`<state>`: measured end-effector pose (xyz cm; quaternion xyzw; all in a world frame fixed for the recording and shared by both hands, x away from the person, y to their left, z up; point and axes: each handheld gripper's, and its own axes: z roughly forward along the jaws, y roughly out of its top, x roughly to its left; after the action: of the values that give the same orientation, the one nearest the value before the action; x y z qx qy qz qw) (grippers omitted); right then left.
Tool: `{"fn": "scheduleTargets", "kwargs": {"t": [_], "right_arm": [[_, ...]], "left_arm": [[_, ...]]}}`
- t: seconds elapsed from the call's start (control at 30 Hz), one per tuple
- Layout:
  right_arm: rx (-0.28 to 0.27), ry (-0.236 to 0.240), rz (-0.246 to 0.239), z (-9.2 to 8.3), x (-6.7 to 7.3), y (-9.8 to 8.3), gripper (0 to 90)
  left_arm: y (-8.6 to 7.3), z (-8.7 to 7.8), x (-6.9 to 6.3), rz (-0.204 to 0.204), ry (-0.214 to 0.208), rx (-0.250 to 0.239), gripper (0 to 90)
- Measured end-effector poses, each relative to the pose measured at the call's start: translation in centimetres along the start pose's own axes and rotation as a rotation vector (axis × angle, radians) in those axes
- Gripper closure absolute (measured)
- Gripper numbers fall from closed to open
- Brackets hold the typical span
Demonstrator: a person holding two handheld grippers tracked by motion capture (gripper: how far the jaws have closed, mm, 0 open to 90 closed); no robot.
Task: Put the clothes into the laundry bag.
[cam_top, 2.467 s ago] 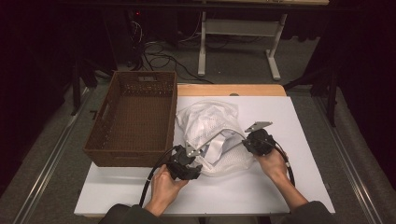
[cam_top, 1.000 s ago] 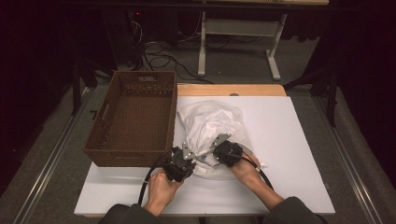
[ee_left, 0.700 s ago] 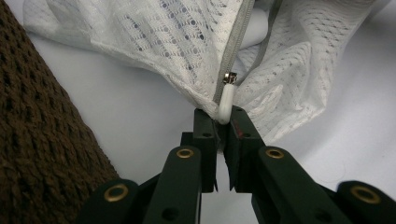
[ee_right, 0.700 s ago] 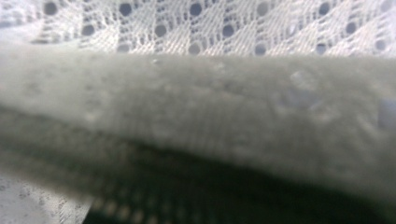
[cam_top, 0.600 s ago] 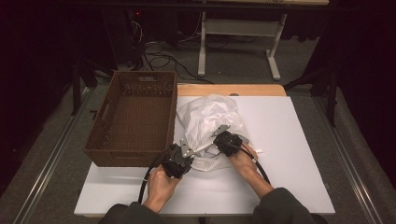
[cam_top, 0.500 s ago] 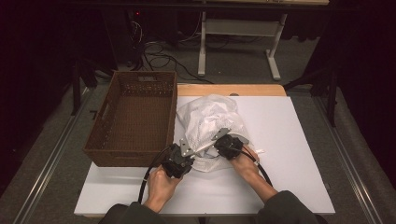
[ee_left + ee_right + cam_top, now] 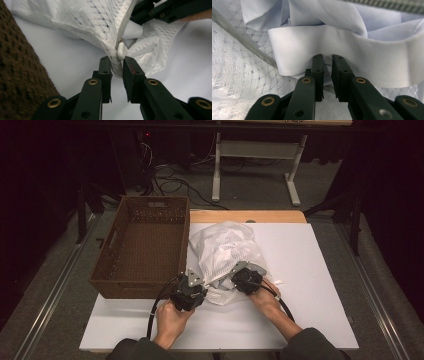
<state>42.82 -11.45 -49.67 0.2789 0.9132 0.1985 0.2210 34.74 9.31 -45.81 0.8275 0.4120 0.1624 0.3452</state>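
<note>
The mesh bag (image 7: 222,252) lies on the white surface (image 7: 310,270), just at 3 o'clock of the basket (image 7: 142,245). The left hand-held gripper (image 7: 117,65) pinches the bag's zipper edge, jaws narrow and lately easing apart. The right hand-held gripper (image 7: 327,65) has moved in from 3 o'clock; its narrow jaws now nip the pale shirt (image 7: 352,62) in the opening, probably to draw it out.

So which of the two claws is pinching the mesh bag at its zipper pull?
The left claw: it grips the white mesh laundry bag beside the zipper pull. The right claw pinches pale blue cloth.
</note>
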Motion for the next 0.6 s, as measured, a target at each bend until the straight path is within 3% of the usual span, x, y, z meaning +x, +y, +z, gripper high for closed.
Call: {"fn": "scheduleTargets", "kwargs": {"t": [0.3,0.6], "right_arm": [[0.006,-0.011,-0.008,0.0,0.09,0.07,80.4],[0.009,-0.007,-0.01,0.02,0.08,0.1,80.1]], "left_arm": [[0.05,-0.77,0.46,-0.015,0.016,-0.011,76.5],[0.59,-0.36,0.39,-0.021,0.007,-0.015,72.1]]}}
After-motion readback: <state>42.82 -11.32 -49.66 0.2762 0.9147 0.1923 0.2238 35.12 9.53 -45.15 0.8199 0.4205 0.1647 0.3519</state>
